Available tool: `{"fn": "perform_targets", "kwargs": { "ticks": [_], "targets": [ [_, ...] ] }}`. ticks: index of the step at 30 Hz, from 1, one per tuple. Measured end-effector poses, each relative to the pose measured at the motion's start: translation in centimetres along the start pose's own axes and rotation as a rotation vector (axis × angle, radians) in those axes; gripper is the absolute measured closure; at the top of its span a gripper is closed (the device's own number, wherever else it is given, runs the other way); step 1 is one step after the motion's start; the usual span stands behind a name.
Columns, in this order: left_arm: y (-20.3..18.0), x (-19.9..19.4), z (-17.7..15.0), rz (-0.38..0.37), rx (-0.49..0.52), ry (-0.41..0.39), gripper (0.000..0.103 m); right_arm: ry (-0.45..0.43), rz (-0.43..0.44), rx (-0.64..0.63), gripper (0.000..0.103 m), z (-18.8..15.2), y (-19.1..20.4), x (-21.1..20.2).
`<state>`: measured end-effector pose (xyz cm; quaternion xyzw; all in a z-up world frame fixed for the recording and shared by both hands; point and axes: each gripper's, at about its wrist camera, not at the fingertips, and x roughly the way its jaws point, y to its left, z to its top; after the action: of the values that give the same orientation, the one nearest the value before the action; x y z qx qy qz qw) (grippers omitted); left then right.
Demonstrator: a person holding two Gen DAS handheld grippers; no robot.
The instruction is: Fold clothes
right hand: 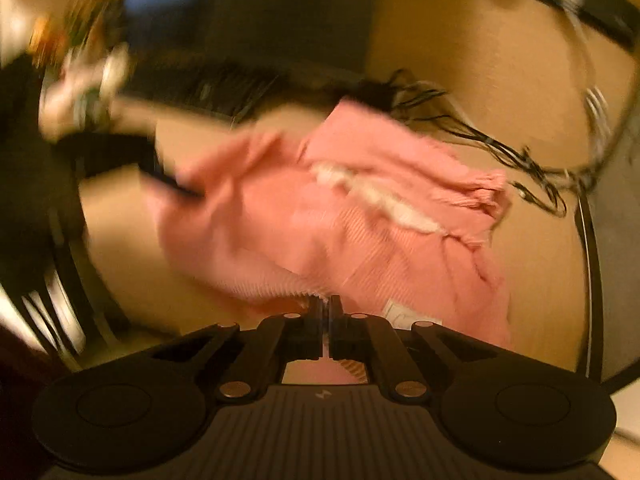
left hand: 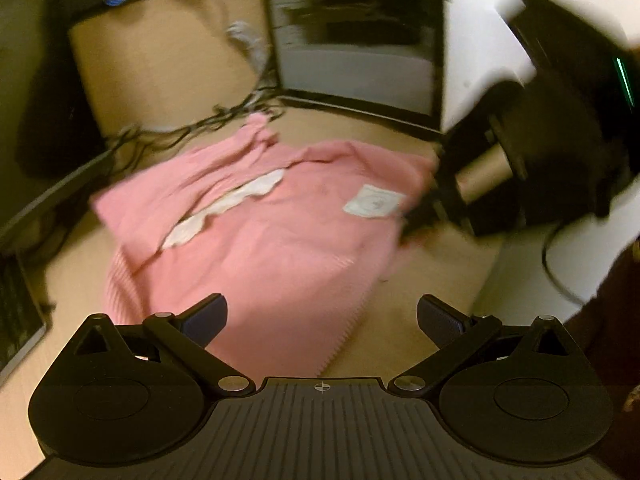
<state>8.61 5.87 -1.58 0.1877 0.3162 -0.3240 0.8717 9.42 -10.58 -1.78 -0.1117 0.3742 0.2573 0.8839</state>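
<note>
Fingers of left gripper (left hand: 322,316) spread wide, empty, above near hem of pink sweater (left hand: 272,232). Right gripper (right hand: 325,312) pinches sweater's edge, pads pressed together on fabric. Sweater lies crumpled mid-table (left hand: 432,280), sleeve toward far edge near black cables (left hand: 192,124). Both views blurred.

Tangle of black cables (left hand: 192,128) on a wooden table (left hand: 160,64), laptop keyboard (left hand: 16,312) at its edge

Left gripper (left hand: 322,316) spread, right gripper (right hand: 325,308) clamped
</note>
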Motion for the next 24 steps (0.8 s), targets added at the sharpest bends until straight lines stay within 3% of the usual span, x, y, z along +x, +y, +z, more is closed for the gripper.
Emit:
{"fn": "perform_targets", "kwargs": {
  "ticks": [2, 7, 8, 9, 10, 11, 13, 17, 19, 22, 24],
  "targets": [
    [-1.1, 0.9, 0.1, 0.016, 0.069, 0.003, 0.0, -0.019, 0.003, 0.042, 0.101, 0.6, -0.9, -0.7],
    [-1.0, 4.4, 0.0, 0.119, 0.206, 0.026, 0.003, -0.015, -0.038, 0.007, 0.101, 0.0, -0.8, -0.8],
    [-0.4, 4.7, 0.1, 0.126, 0.203, 0.027, 0.01, -0.014, -0.047, -0.001, 0.1, -0.3, -0.6, -0.8],
    [0.2, 4.9, 0.2, 0.131, 0.197, 0.029, 0.042, -0.016, -0.06, -0.021, 0.098, -0.7, -0.3, -0.8],
    [1.1, 4.8, 0.6, 0.126, 0.153, 0.034, 0.07, -0.017, -0.08, -0.05, 0.089, -1.2, 0.2, -0.7],
    [2.0, 4.7, 1.0, 0.12, 0.106, 0.039, 0.08, -0.016, -0.1, -0.081, 0.074, -1.7, 0.7, -0.6],
    [3.7, 3.5, 1.7, 0.083, -0.007, -0.001, 0.088, -0.006, -0.128, -0.145, 0.059, -2.8, 1.9, 0.1],
    [6.2, 1.0, 3.0, 0.042, -0.143, -0.076, 0.091, 0.008, -0.182, -0.247, 0.054, -3.8, 3.6, 2.7],
    [7.0, 0.5, 3.6, 0.032, -0.18, -0.094, 0.091, 0.008, -0.185, -0.255, 0.056, -3.7, 3.5, 2.6],
    [7.4, 0.0, 3.9, 0.028, -0.211, -0.1, 0.092, 0.016, -0.139, -0.223, 0.1, -3.5, 2.7, 0.7],
    [7.5, -0.4, 3.8, 0.024, -0.23, -0.1, 0.092, 0.021, -0.109, -0.202, 0.099, -3.4, 2.1, -0.5]
  ]
}}
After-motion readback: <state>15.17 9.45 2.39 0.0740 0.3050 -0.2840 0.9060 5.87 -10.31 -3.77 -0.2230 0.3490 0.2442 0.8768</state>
